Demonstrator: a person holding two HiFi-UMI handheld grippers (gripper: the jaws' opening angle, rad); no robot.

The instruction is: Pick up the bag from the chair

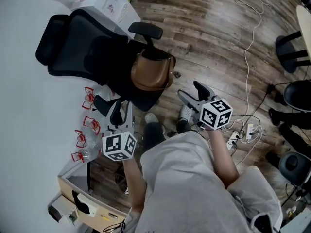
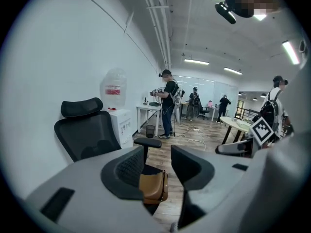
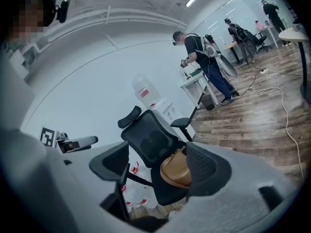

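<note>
A brown leather bag (image 1: 151,72) stands on the seat of a black office chair (image 1: 73,47), leaning near the armrest (image 1: 146,30). My left gripper (image 1: 111,109) hovers below the chair's front edge, open and empty. To the right of the seat, short of the bag, my right gripper (image 1: 192,93) is also open and empty. In the left gripper view the bag (image 2: 154,186) shows far off through the narrow gap of the left gripper (image 2: 158,154). The right gripper view has the bag (image 3: 176,171) ahead of the right gripper (image 3: 158,152), partly behind its right jaw.
Red-and-white packets (image 1: 86,125) lie on the floor by the wall. An open cardboard box (image 1: 77,198) stands at lower left. Cables and a power strip (image 1: 250,130) trail at the right, near other chairs (image 1: 291,47). A water dispenser (image 2: 116,115) stands behind the chair; people stand further back.
</note>
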